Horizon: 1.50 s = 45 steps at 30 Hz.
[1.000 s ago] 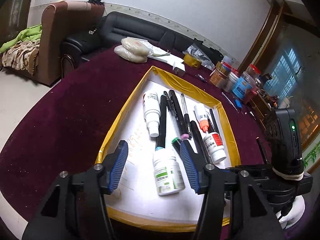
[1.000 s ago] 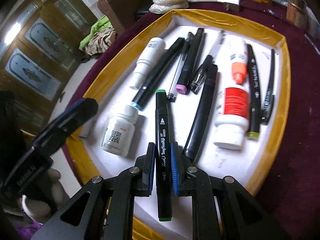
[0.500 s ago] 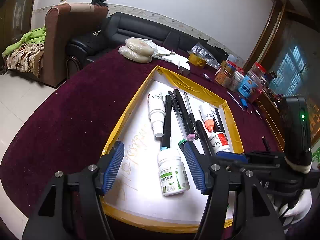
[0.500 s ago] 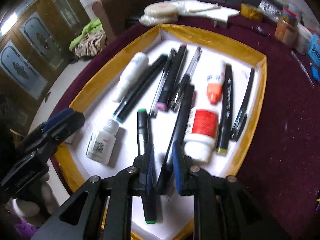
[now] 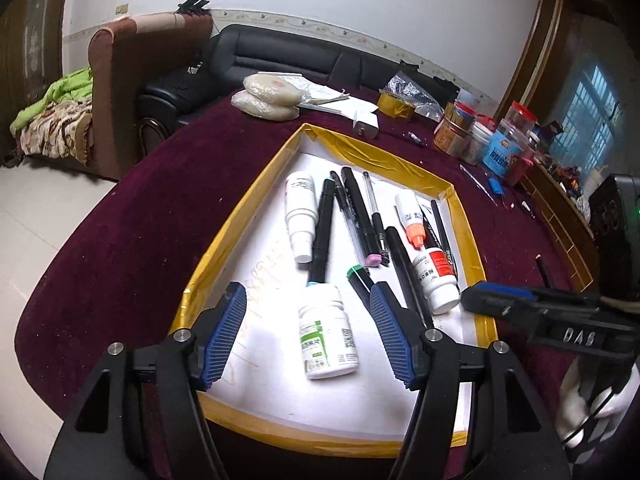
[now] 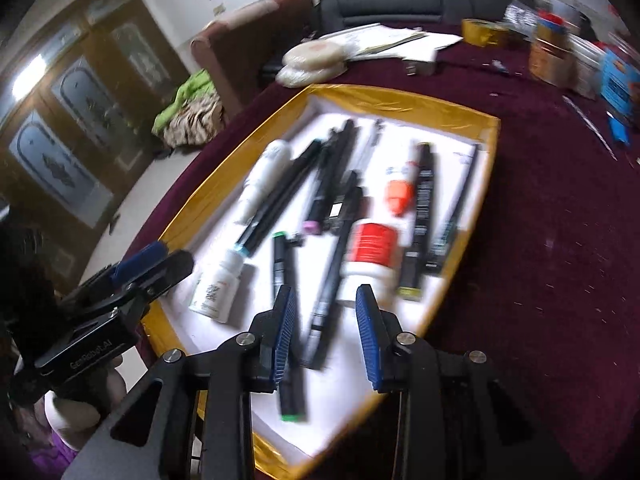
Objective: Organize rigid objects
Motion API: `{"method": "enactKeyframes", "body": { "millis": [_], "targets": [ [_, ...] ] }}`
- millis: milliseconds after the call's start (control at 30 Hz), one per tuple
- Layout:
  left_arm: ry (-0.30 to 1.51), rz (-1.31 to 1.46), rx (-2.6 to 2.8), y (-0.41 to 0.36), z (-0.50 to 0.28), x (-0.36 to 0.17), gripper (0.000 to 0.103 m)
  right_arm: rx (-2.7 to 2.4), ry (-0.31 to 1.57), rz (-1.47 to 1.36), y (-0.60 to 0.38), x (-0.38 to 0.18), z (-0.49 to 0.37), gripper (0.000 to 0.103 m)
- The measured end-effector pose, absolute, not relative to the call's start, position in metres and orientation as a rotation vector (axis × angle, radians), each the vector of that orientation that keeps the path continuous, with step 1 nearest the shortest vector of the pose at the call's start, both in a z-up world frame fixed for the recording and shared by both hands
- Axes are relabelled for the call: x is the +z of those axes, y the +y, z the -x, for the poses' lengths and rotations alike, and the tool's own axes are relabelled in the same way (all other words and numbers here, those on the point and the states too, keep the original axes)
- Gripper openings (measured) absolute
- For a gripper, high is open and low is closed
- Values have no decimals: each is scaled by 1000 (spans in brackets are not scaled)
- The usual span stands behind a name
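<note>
while its jaws open, right tool point(image 6: 326, 330) tilted down over green-capped marker point(image 6: 286, 320)

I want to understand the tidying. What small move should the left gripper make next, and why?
Probably lower the left gripper and close on the white pill bottle: the bottle lies between its open fingers in the yellow-edged tray. The right gripper is opening, with the green-tipped marker lying free in the tray.

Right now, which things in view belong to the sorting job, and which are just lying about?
Job: yellow-edged tray, green-capped marker, green-label pill bottle, red-label bottle, spray bottle, pens.

Lying about: snack jars, tape roll, round cakes.
</note>
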<state>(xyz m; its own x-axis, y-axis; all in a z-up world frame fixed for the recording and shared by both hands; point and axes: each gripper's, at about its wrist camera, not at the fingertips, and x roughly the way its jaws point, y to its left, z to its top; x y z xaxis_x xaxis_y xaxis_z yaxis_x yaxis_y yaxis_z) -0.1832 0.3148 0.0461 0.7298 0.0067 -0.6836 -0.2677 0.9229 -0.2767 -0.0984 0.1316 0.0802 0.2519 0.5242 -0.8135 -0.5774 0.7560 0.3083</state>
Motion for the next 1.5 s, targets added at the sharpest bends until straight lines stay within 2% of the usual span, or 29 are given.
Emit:
{"method": "enactKeyframes", "body": {
  "millis": [233, 400, 567, 600, 633, 700, 733, 767, 833, 867, 900, 1033, 1233, 1400, 1500],
  "targets": [
    [751, 293, 161, 283, 178, 58, 67, 683, 1026, 24, 82, 87, 93, 34],
    [749, 233, 183, 256, 173, 68, 68, 673, 965, 55, 61, 91, 100, 48],
    [662, 174, 259, 232, 179, 87, 69, 674, 885, 102, 43, 96, 115, 50],
    [622, 155, 289, 228, 183, 94, 73, 676, 865, 111, 40, 98, 119, 50],
    [566, 131, 332, 223, 190, 103, 85, 679, 842, 119, 38, 100, 122, 50],
    [444, 94, 414, 214, 207, 121, 91, 693, 788, 119, 32, 106, 130, 50],
    [349, 77, 451, 208, 222, 132, 101, 704, 747, 109, 28, 111, 135, 50],
    [277, 67, 462, 203, 233, 140, 103, 705, 697, 98, 24, 116, 142, 53],
    [133, 52, 447, 194, 253, 152, 103, 673, 593, 90, 17, 125, 155, 72],
    [70, 50, 428, 191, 259, 157, 103, 643, 538, 87, 14, 130, 162, 88],
    [53, 50, 413, 189, 259, 161, 103, 617, 493, 83, 12, 133, 166, 95],
    [219, 100, 267, 192, 226, 169, 103, 564, 411, 98, 13, 140, 170, 97],
    [301, 162, 301, 196, 210, 160, 103, 554, 456, 158, 25, 126, 166, 97],
    [479, 274, 212, 210, 189, 138, 103, 583, 505, 204, 39, 113, 167, 97],
    [508, 293, 249, 212, 186, 126, 103, 595, 518, 251, 51, 109, 168, 97]
  ]
}}
